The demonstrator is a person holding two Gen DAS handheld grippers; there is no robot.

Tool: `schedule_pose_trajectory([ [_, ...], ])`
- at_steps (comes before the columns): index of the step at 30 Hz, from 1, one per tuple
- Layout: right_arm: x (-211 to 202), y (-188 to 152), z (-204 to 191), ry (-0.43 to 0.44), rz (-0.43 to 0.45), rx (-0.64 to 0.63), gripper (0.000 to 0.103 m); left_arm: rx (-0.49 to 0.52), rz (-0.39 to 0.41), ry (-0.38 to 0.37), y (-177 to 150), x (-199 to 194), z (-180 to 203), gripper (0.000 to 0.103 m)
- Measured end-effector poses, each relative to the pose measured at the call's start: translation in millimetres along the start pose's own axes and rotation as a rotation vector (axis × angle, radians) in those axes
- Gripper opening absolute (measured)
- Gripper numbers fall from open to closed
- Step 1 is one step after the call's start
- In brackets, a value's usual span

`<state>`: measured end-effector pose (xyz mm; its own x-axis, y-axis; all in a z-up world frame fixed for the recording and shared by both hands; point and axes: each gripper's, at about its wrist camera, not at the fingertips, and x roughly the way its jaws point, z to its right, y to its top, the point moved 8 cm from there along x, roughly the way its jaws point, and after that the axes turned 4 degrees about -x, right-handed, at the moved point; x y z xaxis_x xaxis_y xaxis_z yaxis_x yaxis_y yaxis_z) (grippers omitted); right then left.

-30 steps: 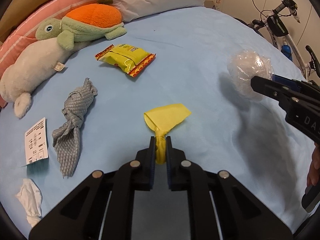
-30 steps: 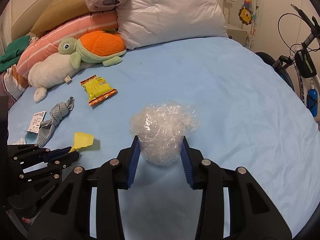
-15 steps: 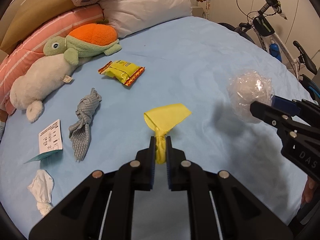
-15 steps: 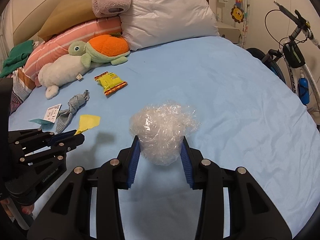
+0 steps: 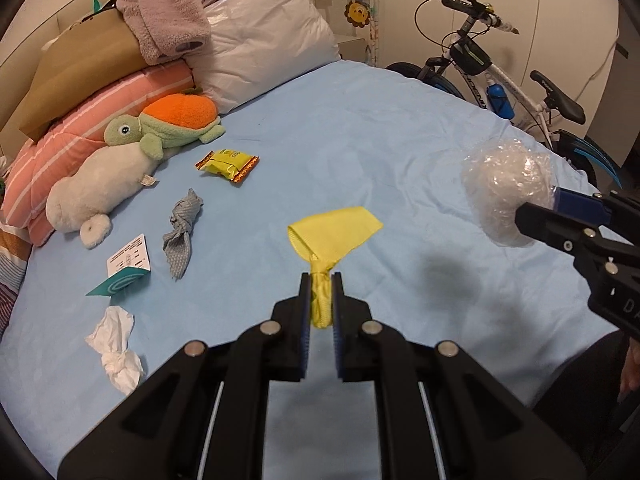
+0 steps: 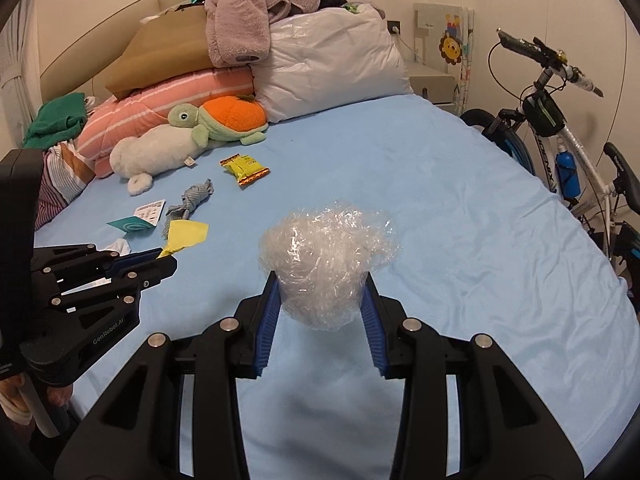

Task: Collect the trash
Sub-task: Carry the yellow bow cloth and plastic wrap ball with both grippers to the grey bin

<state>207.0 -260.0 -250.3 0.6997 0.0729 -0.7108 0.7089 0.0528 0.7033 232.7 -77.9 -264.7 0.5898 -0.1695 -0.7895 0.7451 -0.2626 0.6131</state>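
- While both grippers hang above the blue bed sheet (image 5: 400, 128), each has a piece of trash clamped between its pads.
- The left gripper (image 5: 321, 300) is pinched almost fully together on the twisted end of a yellow wrapper (image 5: 334, 226); the wrapper's flat, fan-shaped part sticks out past the fingertips, clear of the sheet.
- The right gripper (image 6: 320, 300) stands partly apart, its blue pads (image 6: 267, 320) pressing both sides of a crumpled ball of clear plastic film (image 6: 326, 256) (the ball bulges out above the pads).
- In the left wrist view the right gripper comes in from the right edge with the film ball at its tip; in the right wrist view the left gripper sits at the lower left with the yellow wrapper at its tip.
- Other trash lies on the sheet to the left: a yellow snack packet (image 5: 227, 164) with orange ends, near the plush toys; a printed white card (image 5: 129, 260) on a teal paper piece; and a crumpled white tissue (image 5: 116, 344) nearest the bed's edge.
- A knotted grey cloth (image 5: 182, 228) lies between the card and the snack packet.
- A green turtle plush (image 5: 168, 124) with an orange shell rests on a white plush (image 5: 96, 188), against a pink striped pillow (image 5: 92, 116).
- A white bicycle (image 5: 508, 84) stands beside the bed on the right.
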Motion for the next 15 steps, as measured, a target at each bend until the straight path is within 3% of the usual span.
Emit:
schedule_pose_trajectory([
  [9, -114.9, -14.4, 16.0, -0.015, 0.07, -0.004, 0.037, 0.091, 0.05, -0.067, -9.4, -84.5, 47.4, 0.01],
  [15, -196.0, -39.1, 43.0, -0.035, 0.095, 0.05, 0.037, 0.193, 0.125, -0.12, -5.8, -150.1, 93.0, 0.01],
])
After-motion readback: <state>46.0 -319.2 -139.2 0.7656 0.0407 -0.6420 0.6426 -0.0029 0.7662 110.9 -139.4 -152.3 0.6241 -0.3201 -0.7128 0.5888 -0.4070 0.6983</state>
